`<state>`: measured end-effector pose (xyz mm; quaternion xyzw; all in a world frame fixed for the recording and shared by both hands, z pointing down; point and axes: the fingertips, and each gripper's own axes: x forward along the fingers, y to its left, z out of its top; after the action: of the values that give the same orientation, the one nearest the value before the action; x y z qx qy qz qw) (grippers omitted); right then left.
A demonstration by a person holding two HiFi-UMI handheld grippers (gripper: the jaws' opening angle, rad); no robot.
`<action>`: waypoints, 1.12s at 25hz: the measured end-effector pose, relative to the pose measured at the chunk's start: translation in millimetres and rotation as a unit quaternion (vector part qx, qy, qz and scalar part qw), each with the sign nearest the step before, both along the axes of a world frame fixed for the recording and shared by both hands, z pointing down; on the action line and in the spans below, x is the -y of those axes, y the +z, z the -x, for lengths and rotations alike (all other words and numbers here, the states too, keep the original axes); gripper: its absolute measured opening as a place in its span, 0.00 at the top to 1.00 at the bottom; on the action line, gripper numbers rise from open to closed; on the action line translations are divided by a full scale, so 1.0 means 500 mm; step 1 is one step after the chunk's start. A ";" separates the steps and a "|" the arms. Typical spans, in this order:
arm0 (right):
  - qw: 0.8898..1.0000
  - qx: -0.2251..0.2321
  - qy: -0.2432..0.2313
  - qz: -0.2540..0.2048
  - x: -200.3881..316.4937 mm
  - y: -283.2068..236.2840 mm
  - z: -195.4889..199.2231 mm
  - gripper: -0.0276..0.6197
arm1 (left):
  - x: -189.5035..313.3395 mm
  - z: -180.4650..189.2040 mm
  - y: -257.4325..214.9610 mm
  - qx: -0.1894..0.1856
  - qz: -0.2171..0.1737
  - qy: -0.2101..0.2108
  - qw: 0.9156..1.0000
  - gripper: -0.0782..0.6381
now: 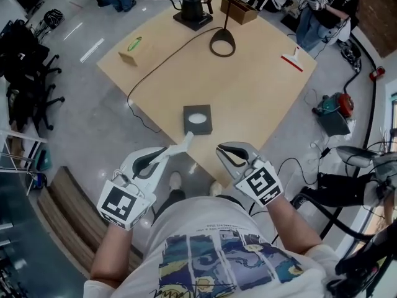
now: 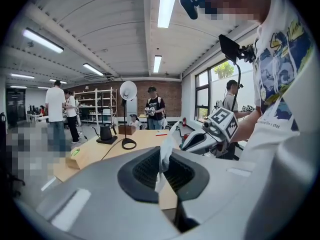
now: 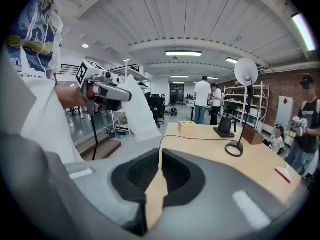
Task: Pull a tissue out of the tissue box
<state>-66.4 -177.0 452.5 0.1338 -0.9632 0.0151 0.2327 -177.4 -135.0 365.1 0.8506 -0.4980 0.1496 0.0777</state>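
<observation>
The dark grey tissue box (image 1: 197,119) sits near the wooden table's (image 1: 248,98) front corner, with white tissue showing in its top opening. My left gripper (image 1: 169,156) is shut on a pulled-out white tissue (image 1: 185,143), held in the air in front of the box and clear of it. In the left gripper view the tissue (image 2: 164,151) stands pinched between the pads of that gripper (image 2: 162,166). My right gripper (image 1: 224,153) hovers beside it at the table corner, shut with nothing in it. In the right gripper view the right gripper (image 3: 160,171) is bare, and the left gripper (image 3: 107,91) holds the hanging tissue (image 3: 136,111).
On the table's far side stand a black kettle (image 1: 191,8), a lamp base (image 1: 222,44) with a cable, a wooden box (image 1: 238,9), a small tan box (image 1: 130,53) and a red-and-white item (image 1: 291,59). Office chairs (image 1: 28,73) stand at left, people at the back.
</observation>
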 end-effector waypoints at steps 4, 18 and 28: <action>1.000 0.001 -0.007 -0.008 -0.004 -0.014 0.016 0.93 | -0.026 -0.003 0.006 -0.004 0.004 0.002 1.000 0.88; 1.000 0.009 0.001 -0.020 0.000 -0.045 0.043 0.93 | -0.014 -0.005 0.019 -0.014 0.013 0.033 0.999 0.88; 0.999 -0.003 0.009 -0.031 -0.001 -0.060 0.035 0.93 | -0.008 -0.018 0.027 -0.015 0.023 0.049 0.998 0.88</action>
<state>-83.7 -176.3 422.6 0.1499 -0.9611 -0.0131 0.2315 -168.6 -131.2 378.7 0.8740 -0.4512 0.1518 0.0978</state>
